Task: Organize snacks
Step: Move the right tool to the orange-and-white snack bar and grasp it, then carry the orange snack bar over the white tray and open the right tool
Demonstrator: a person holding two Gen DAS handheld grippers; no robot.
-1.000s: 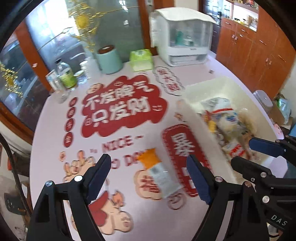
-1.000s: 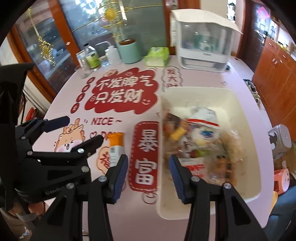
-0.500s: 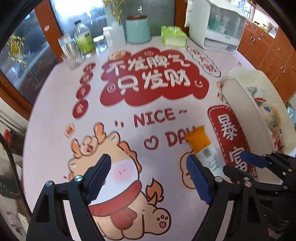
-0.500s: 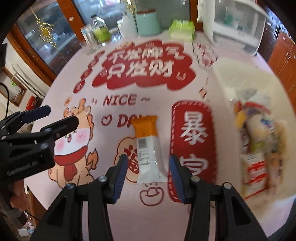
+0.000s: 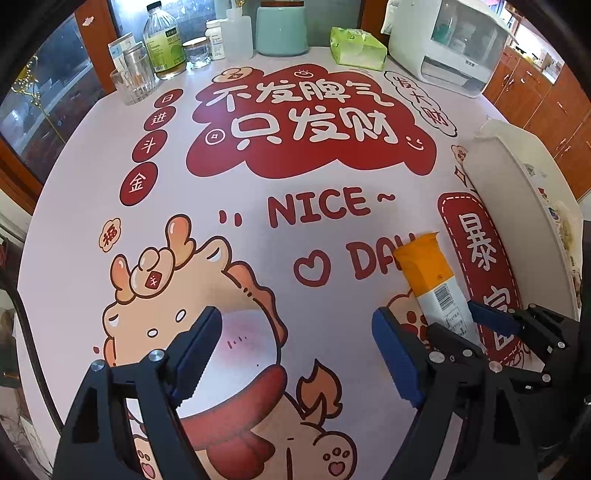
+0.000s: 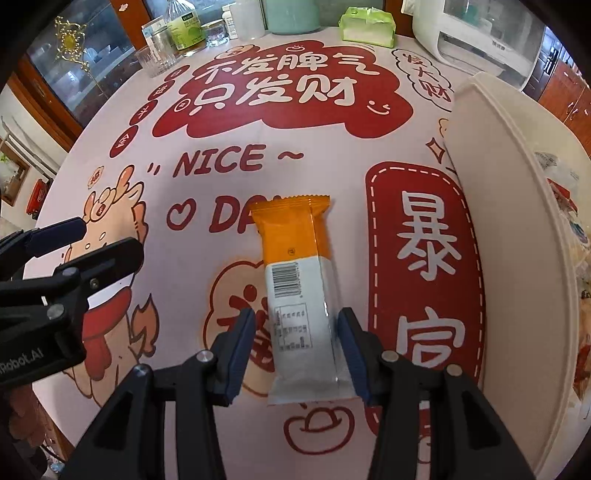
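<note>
An orange-and-white snack packet (image 6: 299, 284) lies flat on the printed pink tablecloth, barcode side up. My right gripper (image 6: 295, 332) is open, low over the table, with its fingers on either side of the packet's white end, apart from it. The packet also shows in the left wrist view (image 5: 432, 280), right of my left gripper (image 5: 295, 339), which is open and empty above the cartoon print. A white bin (image 6: 491, 206) with several snacks stands to the right; it also shows in the left wrist view (image 5: 513, 199).
At the far edge stand a glass (image 5: 133, 81), a green-labelled bottle (image 5: 162, 40), small jars, a teal canister (image 5: 280, 26), a green tissue pack (image 5: 354, 48) and a white appliance (image 5: 454, 48). Wooden cabinets lie beyond on the right.
Both grippers have dropped lower and moved left, away from the bin. My right gripper has come down around the packet's white end. Both stay open.
</note>
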